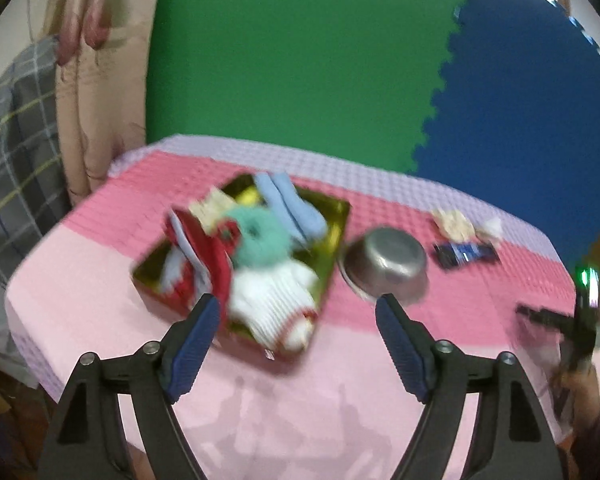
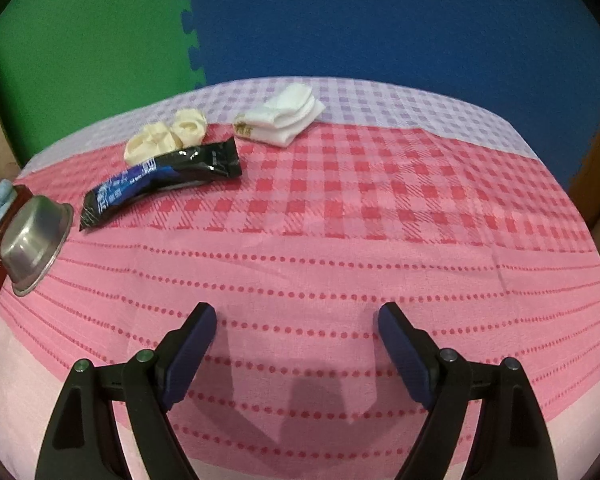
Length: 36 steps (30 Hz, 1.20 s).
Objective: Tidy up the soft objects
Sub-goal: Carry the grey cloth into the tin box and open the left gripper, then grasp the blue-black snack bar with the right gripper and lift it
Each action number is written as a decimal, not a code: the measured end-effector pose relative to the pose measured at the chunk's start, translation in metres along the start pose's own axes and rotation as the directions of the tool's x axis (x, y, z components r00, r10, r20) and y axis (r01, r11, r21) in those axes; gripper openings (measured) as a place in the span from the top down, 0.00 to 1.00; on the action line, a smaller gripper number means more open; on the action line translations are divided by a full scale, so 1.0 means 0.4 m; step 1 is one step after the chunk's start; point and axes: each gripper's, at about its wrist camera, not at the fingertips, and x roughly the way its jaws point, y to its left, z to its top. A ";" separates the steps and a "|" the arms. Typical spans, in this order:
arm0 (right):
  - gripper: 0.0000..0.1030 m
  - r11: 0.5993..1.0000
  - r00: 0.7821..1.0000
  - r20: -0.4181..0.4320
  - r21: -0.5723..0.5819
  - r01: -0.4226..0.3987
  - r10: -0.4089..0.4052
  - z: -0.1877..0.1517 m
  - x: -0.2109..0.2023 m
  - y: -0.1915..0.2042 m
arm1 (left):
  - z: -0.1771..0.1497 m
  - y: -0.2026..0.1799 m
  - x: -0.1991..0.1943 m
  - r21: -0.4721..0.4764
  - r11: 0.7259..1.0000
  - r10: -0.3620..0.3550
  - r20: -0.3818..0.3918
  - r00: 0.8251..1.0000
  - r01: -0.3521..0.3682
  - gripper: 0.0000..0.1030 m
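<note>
Left wrist view, blurred: left gripper spread wide, nothing between the blue ribbed pads, low centre of frame. Just above, gold-lined tray heaped with soft things: white ribbed sock, teal fluffy ring, red cloth, pale blue cloth. Right of tray, upturned steel bowl; further right, cream socks and dark wrapper.

Right wrist view, sharp: right gripper likewise released, empty, over dotted pink cloth. Upper centre, folded white socks, knit and limp; upper left, rolled cream pair beside glossy crinkly wrapper; bowl hard and shiny at left edge.

Probably next: fetching a remaining sock for the tray. Best to pinch the thick folded middle, lift clear, skip wrapper and bowl.
</note>
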 end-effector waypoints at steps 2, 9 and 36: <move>0.16 0.988 0.991 -0.026 0.086 -0.131 0.133 0.015 -0.012 0.006 | -0.032 -0.016 0.006 0.021 1.000 -0.001 -0.006 1.000 0.001 0.26; 0.16 0.853 0.913 -0.096 0.406 -0.328 0.396 0.128 0.042 0.088 | -0.053 -0.029 -0.009 0.071 0.997 -0.007 0.039 0.999 0.004 0.26; 0.69 0.886 0.965 -0.222 0.463 -0.019 0.137 0.228 0.117 0.163 | -0.045 0.064 -0.028 -0.125 0.982 -0.139 -0.001 0.990 0.138 0.19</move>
